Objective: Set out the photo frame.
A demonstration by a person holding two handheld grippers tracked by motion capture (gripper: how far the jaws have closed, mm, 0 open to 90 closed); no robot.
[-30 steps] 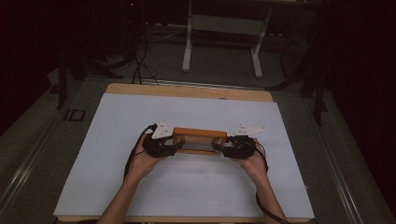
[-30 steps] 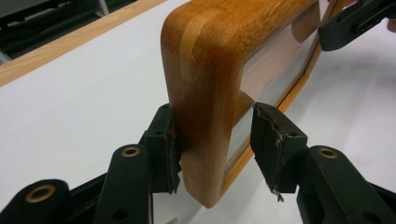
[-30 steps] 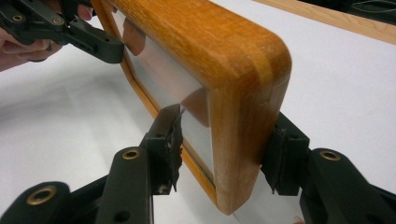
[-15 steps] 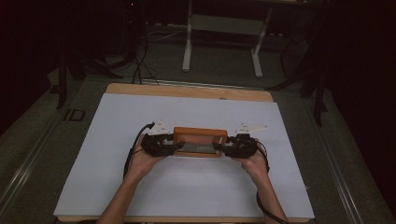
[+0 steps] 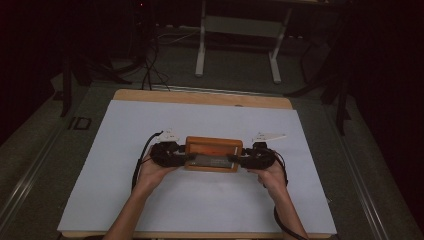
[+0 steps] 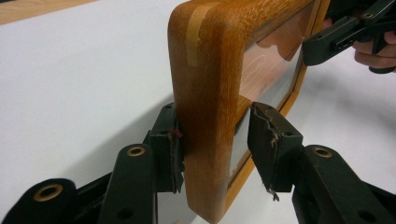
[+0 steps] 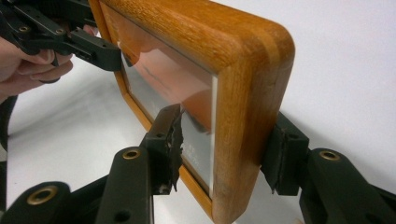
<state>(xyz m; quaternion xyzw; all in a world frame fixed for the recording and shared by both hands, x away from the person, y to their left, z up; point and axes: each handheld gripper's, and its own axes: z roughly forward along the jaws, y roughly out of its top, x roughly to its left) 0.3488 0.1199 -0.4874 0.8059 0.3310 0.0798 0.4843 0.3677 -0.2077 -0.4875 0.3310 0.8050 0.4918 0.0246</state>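
I have the wooden frame [image 5: 213,153] flanked at both ends on the bench [image 5: 125,210]. The left hand-held gripper [image 6: 215,144] and right hand-held gripper [image 7: 224,149] straddle its sides, jaws released, 1 pad of each touching. I judge clamping and lifting remain.

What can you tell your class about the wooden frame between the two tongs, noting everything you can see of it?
The wooden frame is orange-brown, grain showing, with rounded corners and a paler strip along its edge. It surrounds a glossy, reflective pane. It sits mid-table over the white sheet, long side across. The left tongs straddle one short end, one pad touching wood, the other apart. The right tongs straddle the opposite end, likewise not fully closed.
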